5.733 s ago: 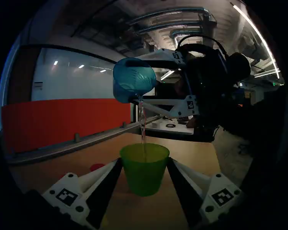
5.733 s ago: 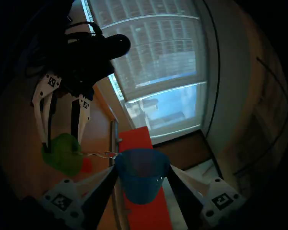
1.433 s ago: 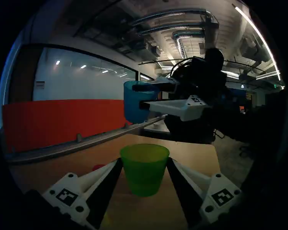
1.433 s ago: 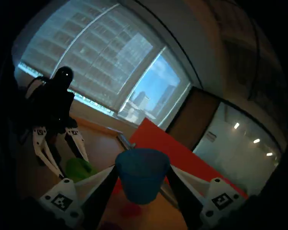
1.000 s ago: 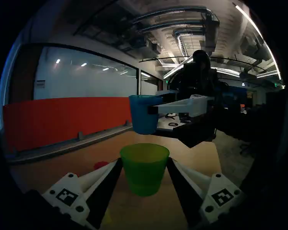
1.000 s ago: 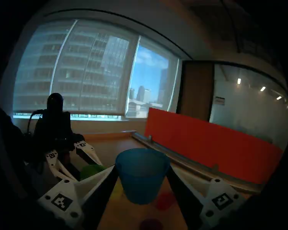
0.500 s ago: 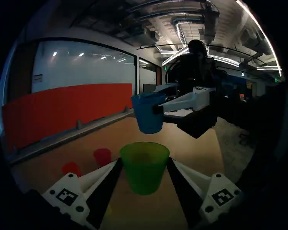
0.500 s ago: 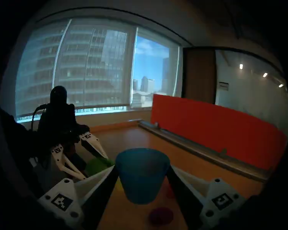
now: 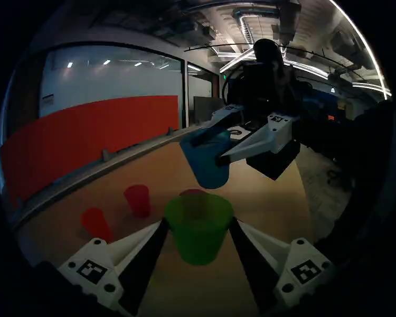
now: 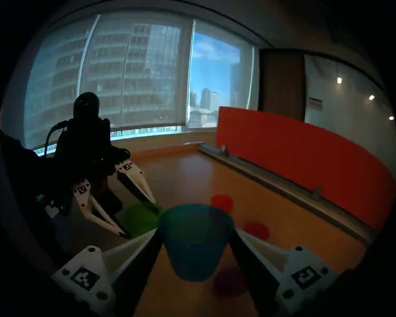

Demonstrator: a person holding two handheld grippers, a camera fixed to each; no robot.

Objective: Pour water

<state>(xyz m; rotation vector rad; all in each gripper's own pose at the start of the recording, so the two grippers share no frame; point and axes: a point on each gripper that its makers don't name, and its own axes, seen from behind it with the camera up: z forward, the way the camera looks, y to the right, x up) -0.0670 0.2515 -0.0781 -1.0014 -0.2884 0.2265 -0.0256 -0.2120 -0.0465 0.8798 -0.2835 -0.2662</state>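
A green cup [image 9: 199,232] stands upright between the fingers of my left gripper [image 9: 199,224], which is shut on it. Beyond and above it, the blue cup [image 9: 207,161] hangs a little tilted over the table, held by my right gripper [image 9: 207,149]. In the right gripper view the blue cup [image 10: 196,243] sits upright in my right gripper [image 10: 196,232], shut on it. To its left, farther off, is the green cup [image 10: 140,217] in my left gripper [image 10: 140,219]. No water is falling. The blue cup's inside is too dark to judge.
Three red cups [image 9: 138,199] [image 9: 96,223] [image 9: 194,194] stand on the wooden table [image 9: 261,195], also seen as red cups [image 10: 222,203] [image 10: 256,230] [image 10: 227,280]. An orange-red partition [image 10: 303,153] and a metal rail [image 10: 266,182] line one table edge. A person's dark figure [image 10: 87,153] holds the far gripper.
The blue cup, which was tipped and pouring into the green cup, has swung back up and come down towards the table. Both views have tilted down, bringing the red cups into sight.
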